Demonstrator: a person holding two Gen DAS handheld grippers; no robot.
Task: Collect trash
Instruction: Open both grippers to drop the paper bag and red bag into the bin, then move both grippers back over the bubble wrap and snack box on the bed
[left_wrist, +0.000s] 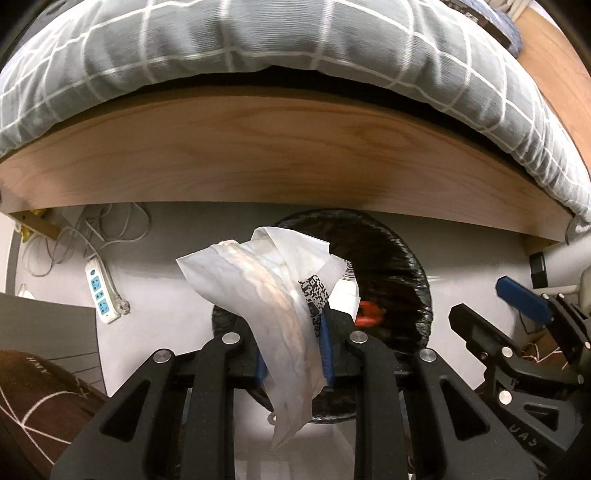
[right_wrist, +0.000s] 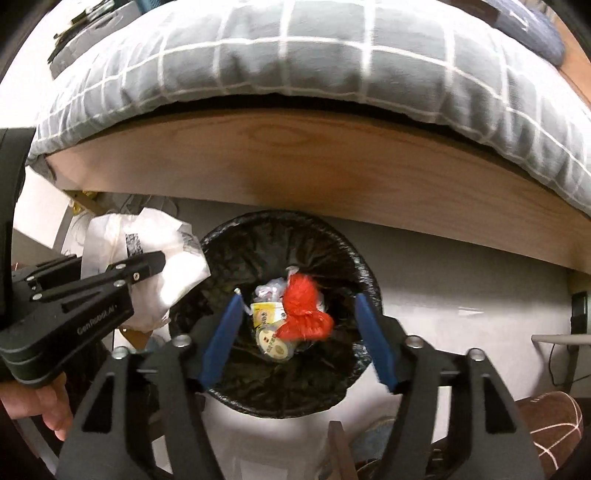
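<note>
A pale grey floor runs under a wooden bed frame topped by a grey checked quilt, and a round bin lined with a black bag stands on the floor just in front of the frame's lower edge. Your left gripper is clamped tight on a crumpled white paper bag with a printed code patch; the bag hangs over the near-left rim of the bin, not inside it. Your right gripper hangs right above the bin's mouth with its blue pads spread wide apart and nothing between them. Below that gap, a red plastic bag lies in the bin on other wrappers, among them a yellow-and-white packet. A white power strip with tangled cables lies on the floor near the frame's left end.
</note>
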